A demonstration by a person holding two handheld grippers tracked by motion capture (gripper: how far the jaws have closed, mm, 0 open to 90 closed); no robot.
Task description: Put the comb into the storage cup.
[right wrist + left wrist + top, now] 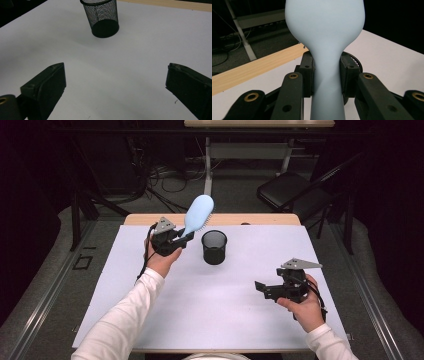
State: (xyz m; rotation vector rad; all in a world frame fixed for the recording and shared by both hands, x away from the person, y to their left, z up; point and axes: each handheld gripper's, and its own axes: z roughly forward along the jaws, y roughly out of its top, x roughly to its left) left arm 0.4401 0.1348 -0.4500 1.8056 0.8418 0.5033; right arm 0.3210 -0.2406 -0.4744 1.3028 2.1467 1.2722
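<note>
A light blue hairbrush (199, 215) stands tilted up and to the right, its handle clamped in my left gripper (184, 239) just left of a black mesh cup (214, 247). In the left gripper view the black pads (308, 75) press on both sides of the brush's narrow neck (327, 70), and the cup's rim (356, 62) peeks out behind it. My right gripper (262, 288) hovers at the right of the white table cover (200, 300), open, with nothing between its jaws. In the right gripper view the two fingers (47, 85) stand wide apart, and the mesh cup (102, 17) is ahead.
The wooden table edge (250, 219) runs behind the white cover. Beyond the table are a dark folding chair (292, 190), cables (165, 177) on the floor and a second table's legs (207, 165).
</note>
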